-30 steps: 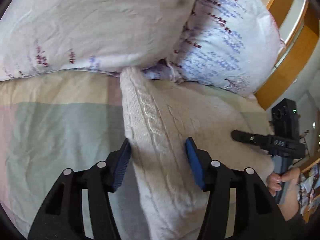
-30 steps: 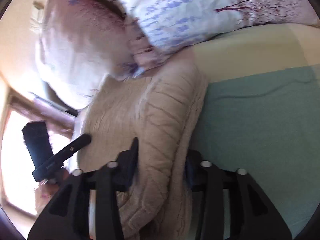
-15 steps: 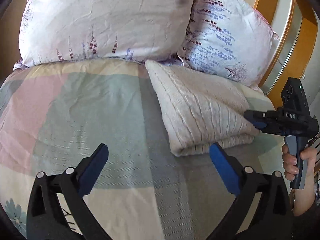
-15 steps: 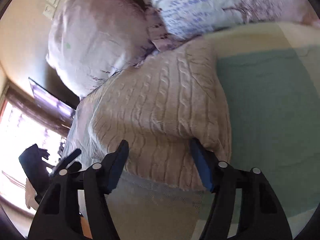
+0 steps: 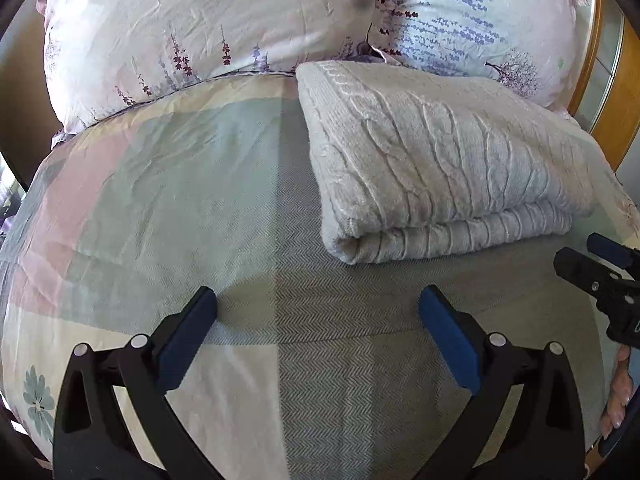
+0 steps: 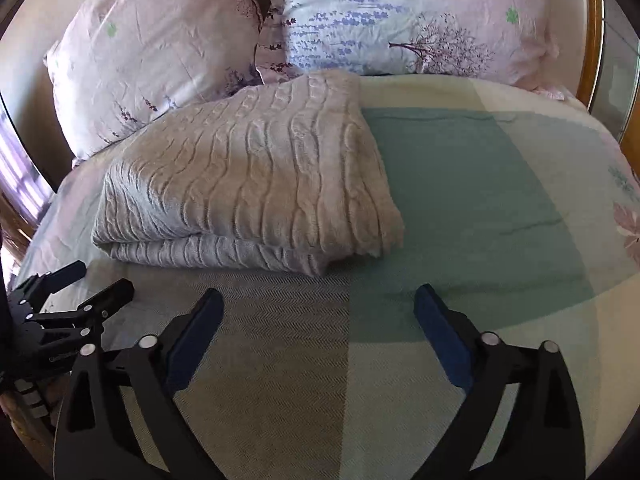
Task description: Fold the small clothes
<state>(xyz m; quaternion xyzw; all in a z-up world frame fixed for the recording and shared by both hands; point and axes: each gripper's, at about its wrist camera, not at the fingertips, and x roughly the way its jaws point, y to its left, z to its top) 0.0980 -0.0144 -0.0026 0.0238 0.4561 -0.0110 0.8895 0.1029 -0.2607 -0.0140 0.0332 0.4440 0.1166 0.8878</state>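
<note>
The folded cream cable-knit garment lies flat on the pastel patchwork bedspread, its far edge against two floral-print pillows. The left gripper hovers low over the bedspread, near the garment's folded edge but apart from it, jaws spread wide and holding nothing. The right gripper is likewise level above the bedspread, fingers wide apart and empty, pointing at the garment's near edge.

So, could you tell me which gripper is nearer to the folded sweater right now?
Hard to call; neither is clearly nearer. The left gripper sits open below the folded sweater, off its left corner. The right gripper is open just below its front edge. Neither touches it.
</note>
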